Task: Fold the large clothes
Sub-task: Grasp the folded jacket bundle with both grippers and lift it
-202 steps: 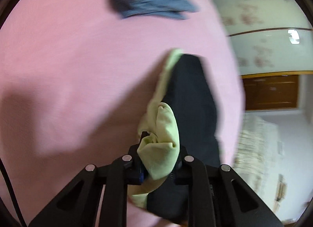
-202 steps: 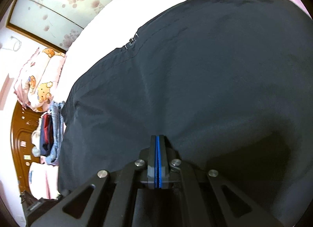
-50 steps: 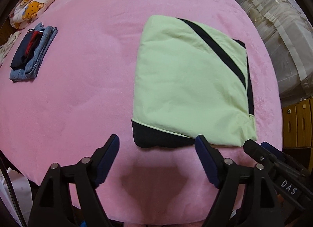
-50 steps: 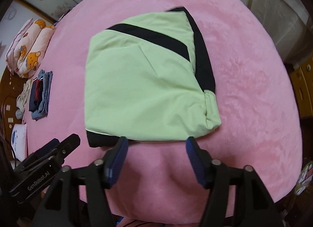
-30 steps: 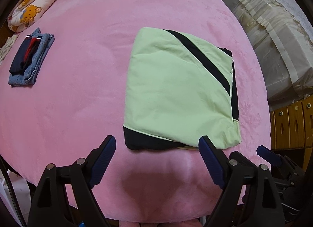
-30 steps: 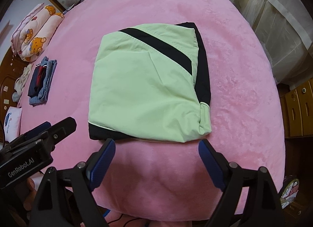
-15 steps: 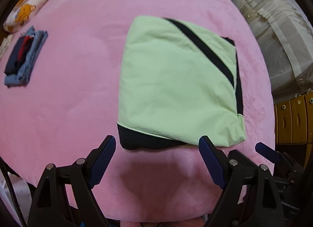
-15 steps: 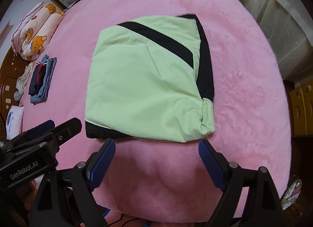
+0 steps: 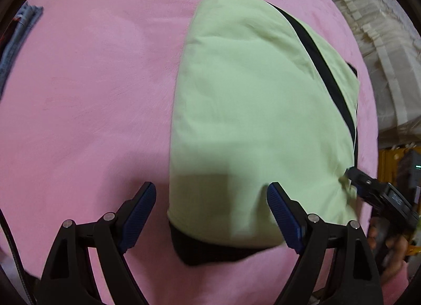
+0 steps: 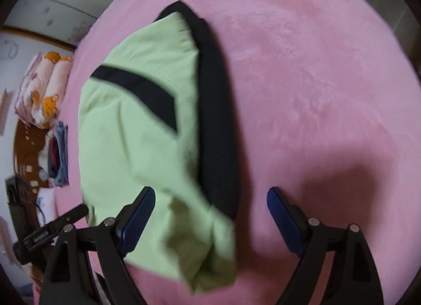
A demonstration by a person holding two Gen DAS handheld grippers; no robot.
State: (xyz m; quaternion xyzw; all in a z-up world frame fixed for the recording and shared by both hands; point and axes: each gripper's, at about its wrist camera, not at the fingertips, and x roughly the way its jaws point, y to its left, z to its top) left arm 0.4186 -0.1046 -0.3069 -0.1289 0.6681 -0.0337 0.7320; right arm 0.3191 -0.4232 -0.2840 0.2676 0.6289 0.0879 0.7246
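1. A folded light-green garment (image 9: 252, 121) with black stripes lies flat on a pink plush bedspread (image 9: 92, 94).
2. The left gripper (image 9: 211, 213) points steeply down over the garment's near left corner, jaws wide apart; the black under-layer peeking out at that corner lies between its blue pads (image 9: 139, 210), which press on nothing.
3. The right gripper (image 10: 210, 215) hangs over the garment's near right corner (image 10: 205, 252), jaws spread wide and holding nothing; the green corner and the black edge lie between the pads.
4. In the left wrist view the right gripper's tip shows just beside the garment's right edge.
5. A small stack of folded denim and dark clothes (image 10: 59, 155) sits well apart, near bear-print pillows (image 10: 44, 94).
6. Both views are blurred.
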